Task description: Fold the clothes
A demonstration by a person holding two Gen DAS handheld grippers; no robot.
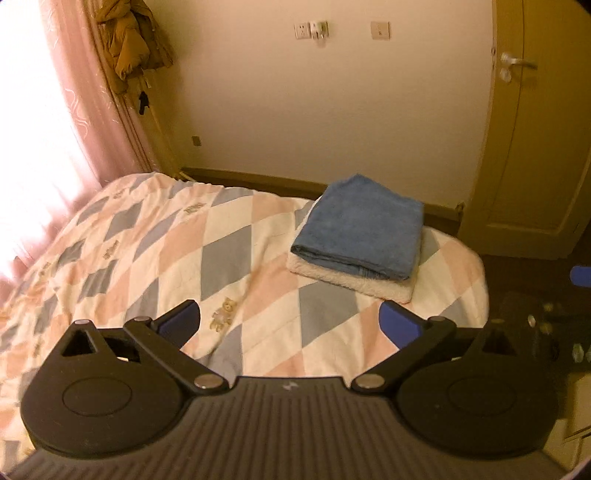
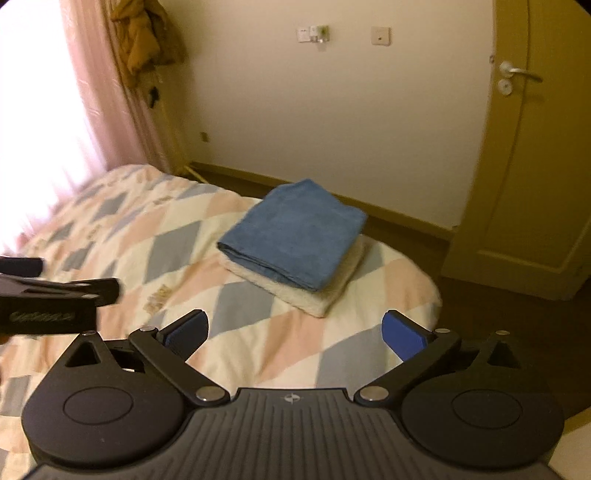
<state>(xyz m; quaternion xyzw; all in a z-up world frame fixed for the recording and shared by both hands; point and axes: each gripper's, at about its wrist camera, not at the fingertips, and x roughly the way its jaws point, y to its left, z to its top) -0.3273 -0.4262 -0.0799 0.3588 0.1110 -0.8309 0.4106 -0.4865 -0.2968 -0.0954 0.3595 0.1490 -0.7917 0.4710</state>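
Both the left gripper (image 1: pixel 290 325) and right gripper (image 2: pixel 295 332) hover with fingers spread and empty over the quilt (image 1: pixel 155 236), beyond which a folded blue towel (image 1: pixel 360 225) lies atop a white one (image 1: pixel 354 282) near the bed's far corner, long axis running toward the wall (image 1: pixel 332 103).

Two folded towels are sitting stacked on the one bed (image 1: pixel 155 251): one blue towel (image 1: pixel 360 225) lying over one white towel (image 1: pixel 354 284). Two wall plates (image 1: pixel 379 30) are showing, and one jacket (image 1: pixel 131 40) is hanging beside one door (image 1: pixel 546 140).
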